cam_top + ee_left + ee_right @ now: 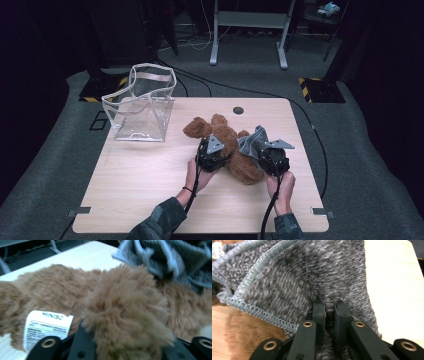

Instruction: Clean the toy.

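**Bear's grey garment half handled, bag still waiting**

While the left gripper (214, 156) pinches a tuft of the bear (226, 146), the right gripper (272, 159) has its jaws pressed almost together on a fold of the grey knit garment (251, 142). In the high view the bear lies on its side at the centre right of the table (145, 190), the garment bunched over its lower right part. In the left gripper view brown fur (125, 315) bulges between the black jaws, a white label (45, 327) sits at lower left and the grey knit (172, 257) fills the upper right. In the right gripper view the cloth (294, 277) is gathered into the narrow gap, its stitched hem (249, 307) running down the left, with fur at lower left.

The work looks to be in its middle: both toy and garment are gripped, yet the garment lies crumpled and only partly over the bear. Whether it is going on or coming off cannot be told. A clear bag (142, 102) stands open and empty at upper left, well apart, so any packing is still to come.
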Motion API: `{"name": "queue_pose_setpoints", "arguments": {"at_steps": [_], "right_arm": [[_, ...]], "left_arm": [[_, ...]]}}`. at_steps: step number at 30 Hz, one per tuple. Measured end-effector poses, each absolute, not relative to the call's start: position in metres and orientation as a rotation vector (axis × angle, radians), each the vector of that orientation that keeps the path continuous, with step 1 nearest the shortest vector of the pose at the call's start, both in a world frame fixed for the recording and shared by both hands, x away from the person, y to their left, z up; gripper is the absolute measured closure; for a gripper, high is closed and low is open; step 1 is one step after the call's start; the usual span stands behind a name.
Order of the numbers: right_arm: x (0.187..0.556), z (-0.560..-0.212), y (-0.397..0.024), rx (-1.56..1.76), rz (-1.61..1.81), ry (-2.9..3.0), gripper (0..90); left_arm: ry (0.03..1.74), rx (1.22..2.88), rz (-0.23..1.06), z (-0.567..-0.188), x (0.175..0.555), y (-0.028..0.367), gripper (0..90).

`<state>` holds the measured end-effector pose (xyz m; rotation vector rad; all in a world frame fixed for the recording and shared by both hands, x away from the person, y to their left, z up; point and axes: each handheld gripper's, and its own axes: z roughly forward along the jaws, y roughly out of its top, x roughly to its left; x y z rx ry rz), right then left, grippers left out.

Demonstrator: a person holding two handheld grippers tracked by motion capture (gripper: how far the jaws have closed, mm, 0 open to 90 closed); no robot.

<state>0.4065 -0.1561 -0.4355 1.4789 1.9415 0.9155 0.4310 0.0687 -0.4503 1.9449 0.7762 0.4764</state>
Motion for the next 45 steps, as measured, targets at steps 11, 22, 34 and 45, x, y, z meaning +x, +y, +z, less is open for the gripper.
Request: {"name": "queue_pose_setpoints", "arguments": {"at_steps": [11,22,34,45], "right_arm": [[0.360,-0.393,-0.132,1.366,0.975,1.934,81.5],[0.382,-0.428,-0.119,1.386,0.885,1.975,82.0],[0.389,-0.419,-0.119,1.346,0.956,1.871,81.9],[0.396,-0.441,-0.122,1.371,0.895,1.899,82.3]], "left_arm": [[0.841,1.925,0.494,-0.440,0.434,0.055,75.2],[0.837,1.908,0.453,-0.436,0.430,0.064,75.5],[0.856,1.892,0.461,-0.434,0.429,0.057,73.4],[0.879,1.897,0.461,-0.438,0.432,0.063,73.1]]}}
